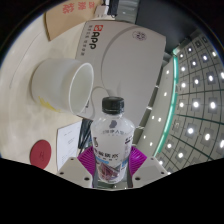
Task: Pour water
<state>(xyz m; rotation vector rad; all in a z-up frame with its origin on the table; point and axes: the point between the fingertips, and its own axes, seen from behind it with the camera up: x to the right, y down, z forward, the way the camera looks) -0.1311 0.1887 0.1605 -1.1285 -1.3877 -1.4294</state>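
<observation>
Here we hold a small clear bottle [111, 145] in the gripper [111, 160], with both fingers pressed against its sides; a purple pad [88, 157] shows at one flank and the other pad peeks out on the opposite side. The bottle stands upright between the fingers, its black cap [112, 103] on top, and a label with pink and red print wraps its lower part. We cannot tell how much water is inside.

Just beyond the cap, a little to one side, we see a white cup [62, 85] lying tilted so that its open mouth faces the bottle. It rests on a pale table [30, 125]. Behind the cup sits a large white rounded device [130, 55], and further back lies a cardboard box [85, 30] with red lettering. A red round disc [42, 153] lies on the table near the fingers, on the cup's side. On the other side of the bottle, a dark panel [195, 90] dotted with white spots curves away, edged by a green line.
</observation>
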